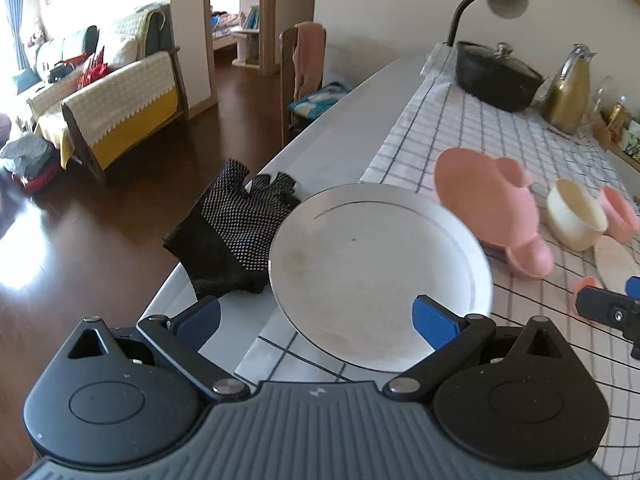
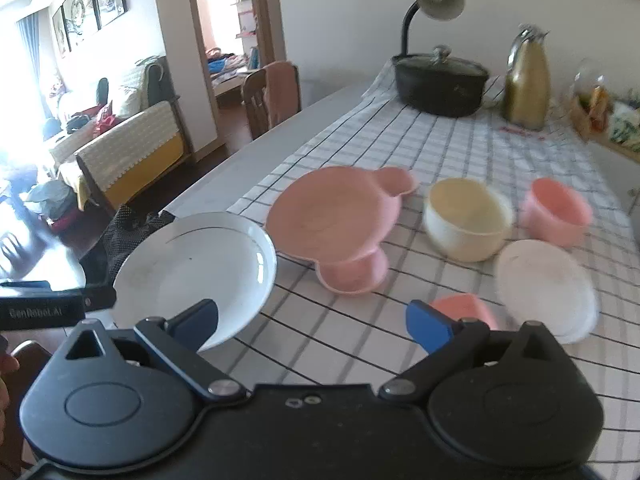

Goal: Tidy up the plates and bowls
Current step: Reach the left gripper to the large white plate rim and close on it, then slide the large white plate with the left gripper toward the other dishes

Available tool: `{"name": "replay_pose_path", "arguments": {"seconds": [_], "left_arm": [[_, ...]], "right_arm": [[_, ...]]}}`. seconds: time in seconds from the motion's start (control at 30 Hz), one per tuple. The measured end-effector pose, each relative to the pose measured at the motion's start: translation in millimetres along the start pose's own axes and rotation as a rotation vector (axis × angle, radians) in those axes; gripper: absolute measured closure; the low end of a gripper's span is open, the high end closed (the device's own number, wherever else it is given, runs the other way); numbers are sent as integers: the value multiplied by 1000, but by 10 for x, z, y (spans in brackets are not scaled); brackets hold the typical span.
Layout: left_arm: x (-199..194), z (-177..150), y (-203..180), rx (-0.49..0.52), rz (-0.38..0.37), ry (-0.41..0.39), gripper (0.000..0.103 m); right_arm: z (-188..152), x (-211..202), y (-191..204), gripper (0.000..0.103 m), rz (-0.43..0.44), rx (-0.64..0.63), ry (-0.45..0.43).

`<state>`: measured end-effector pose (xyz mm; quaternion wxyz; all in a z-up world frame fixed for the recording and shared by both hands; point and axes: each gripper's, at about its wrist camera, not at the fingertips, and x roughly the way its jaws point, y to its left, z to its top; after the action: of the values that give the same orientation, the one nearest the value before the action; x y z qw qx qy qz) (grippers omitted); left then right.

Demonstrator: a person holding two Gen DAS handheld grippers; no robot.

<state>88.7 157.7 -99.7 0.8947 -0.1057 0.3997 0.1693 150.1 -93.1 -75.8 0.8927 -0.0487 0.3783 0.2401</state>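
A: Here we are with the white plate (image 1: 376, 276) at the near edge of the checked cloth (image 2: 400, 148), its rim tipped up and overhanging the bare table. We'd guess it sits there as the base for a stack.

B: Our left tongs (image 1: 316, 320) are spread wide, one blue pad over the plate's near rim, the other off past its edge. Nothing gripped. We can't tell if a pad touches it.

A: Right tongs (image 2: 312, 320)?

B: Wide open too, empty, hovering low just right of the plate.

A: Beyond the plate, almost touching, the pink bear-eared plate (image 2: 340, 216) rides tilted on a pink bowl (image 2: 356, 276).

B: Farther right of the plate come the cream bowl (image 2: 466, 224), a pink cup (image 2: 556, 212), a small white plate (image 2: 544, 288), and something small and pink (image 2: 464, 308) in front.

A: The black glove (image 1: 232, 232) lies left of the plate, partly under its rim. Sorting looks barely begun.

B: The pot (image 2: 440, 84) and lamp (image 2: 436, 4) are far behind, out of our way.
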Motion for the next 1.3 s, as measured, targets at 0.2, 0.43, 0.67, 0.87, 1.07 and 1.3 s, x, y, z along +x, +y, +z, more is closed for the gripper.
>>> {"name": "replay_pose_path", "arguments": {"seconds": [0.2,0.43,0.67,0.87,1.07,1.3], "left_arm": [[292,44,125,-51,2,40,10],[543,83,219,-105,16,89,34],[697,127,288,-160,7,124,52],[785,151,294,-176,7,147,69],[816,150,259,-158,0,155,78],[821,146,211,-130,16,151,83]], "right_arm": [[92,474,63,25,71,12,80],[134,845,82,52,96,53,153],[194,1097,72,70,117,62,199],[256,1207,80,83,140,55,219],[250,1249,67,93,134,40,233],[264,1248,69,93,137,21,236]]}}
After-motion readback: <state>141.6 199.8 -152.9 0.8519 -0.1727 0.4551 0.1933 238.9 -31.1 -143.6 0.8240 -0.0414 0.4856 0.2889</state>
